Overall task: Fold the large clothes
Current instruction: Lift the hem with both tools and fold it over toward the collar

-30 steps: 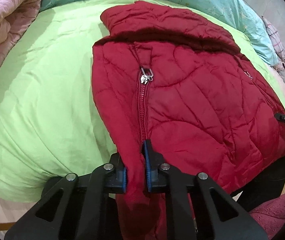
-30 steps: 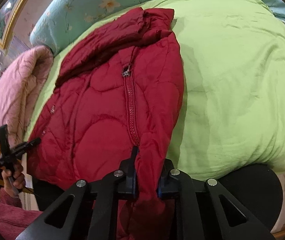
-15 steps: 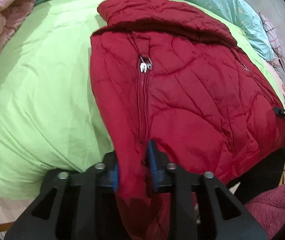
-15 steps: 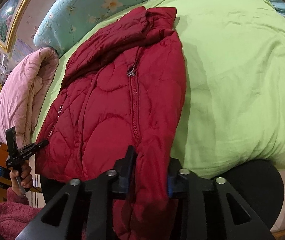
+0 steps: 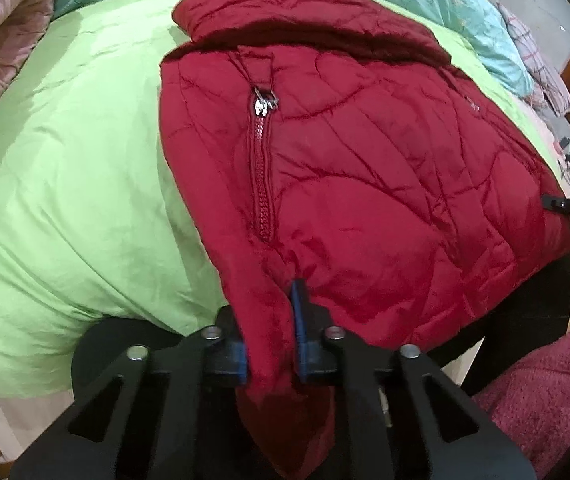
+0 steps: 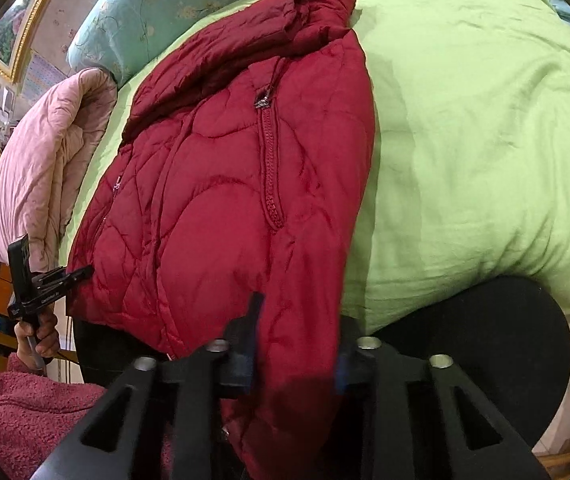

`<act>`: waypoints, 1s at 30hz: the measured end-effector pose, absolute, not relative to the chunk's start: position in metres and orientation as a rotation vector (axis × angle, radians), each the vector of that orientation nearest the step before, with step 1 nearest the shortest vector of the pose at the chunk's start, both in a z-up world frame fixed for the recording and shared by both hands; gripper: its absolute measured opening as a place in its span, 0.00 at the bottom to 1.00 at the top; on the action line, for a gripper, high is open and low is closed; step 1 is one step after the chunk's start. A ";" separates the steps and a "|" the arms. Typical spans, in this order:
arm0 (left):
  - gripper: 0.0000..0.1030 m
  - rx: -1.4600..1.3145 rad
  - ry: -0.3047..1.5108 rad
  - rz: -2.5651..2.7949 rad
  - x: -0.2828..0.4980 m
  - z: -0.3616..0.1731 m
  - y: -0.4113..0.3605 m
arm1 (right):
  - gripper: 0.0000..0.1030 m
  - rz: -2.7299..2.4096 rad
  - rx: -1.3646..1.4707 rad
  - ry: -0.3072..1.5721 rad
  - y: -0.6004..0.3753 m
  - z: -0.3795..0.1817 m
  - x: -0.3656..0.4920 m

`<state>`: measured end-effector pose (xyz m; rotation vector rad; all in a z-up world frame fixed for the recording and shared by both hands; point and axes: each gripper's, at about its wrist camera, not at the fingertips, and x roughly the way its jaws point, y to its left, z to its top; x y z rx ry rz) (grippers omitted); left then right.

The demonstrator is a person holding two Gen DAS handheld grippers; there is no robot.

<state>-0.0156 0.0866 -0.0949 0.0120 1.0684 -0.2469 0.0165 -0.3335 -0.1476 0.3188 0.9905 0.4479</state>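
Note:
A red quilted jacket [image 5: 365, 180] lies zipped on a lime green duvet [image 5: 65, 168], collar at the far end. Its near hem hangs over the bed's edge. My left gripper [image 5: 269, 308] is shut on that hem just below the zipper [image 5: 263, 168], with fabric bunched between the blue pads. In the right wrist view the same jacket [image 6: 213, 200] spreads to the left. My right gripper [image 6: 299, 312] has a thick fold of hem between its fingers. Its jaws are closing and the fabric fills the gap, hiding the right fingertip.
A pink quilt [image 6: 45, 168] lies rolled at the left of the bed and teal floral pillows [image 5: 465, 4] line the head. A hand holds a black device [image 6: 41, 288] beside the jacket's far side edge. A pink fleece sleeve [image 5: 545, 392] is close by.
Both grippers widened on the hem half a second ago and have narrowed again around it. The jacket lies where it did.

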 end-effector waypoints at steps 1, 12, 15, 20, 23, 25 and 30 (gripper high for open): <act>0.09 -0.010 1.058 -0.244 -0.016 -0.092 0.088 | 0.16 0.450 0.324 0.981 -0.333 -0.146 0.016; 0.07 -0.048 0.872 -0.239 -0.019 -0.033 0.086 | 0.11 0.530 0.418 0.788 -0.339 -0.101 0.008; 0.07 -0.055 0.829 -0.242 -0.013 -0.019 0.087 | 0.11 0.539 0.437 0.730 -0.341 -0.088 0.010; 0.07 -0.072 0.769 -0.237 0.004 0.001 0.085 | 0.11 0.561 0.455 0.651 -0.340 -0.067 0.020; 0.07 -0.093 0.721 -0.238 0.018 0.015 0.083 | 0.11 0.575 0.473 0.608 -0.342 -0.053 0.029; 0.07 -0.104 0.692 -0.233 0.025 0.024 0.084 | 0.11 0.575 0.481 0.571 -0.343 -0.042 0.037; 0.07 -0.133 0.651 -0.210 0.052 0.039 0.088 | 0.10 0.569 0.513 0.497 -0.344 -0.018 0.062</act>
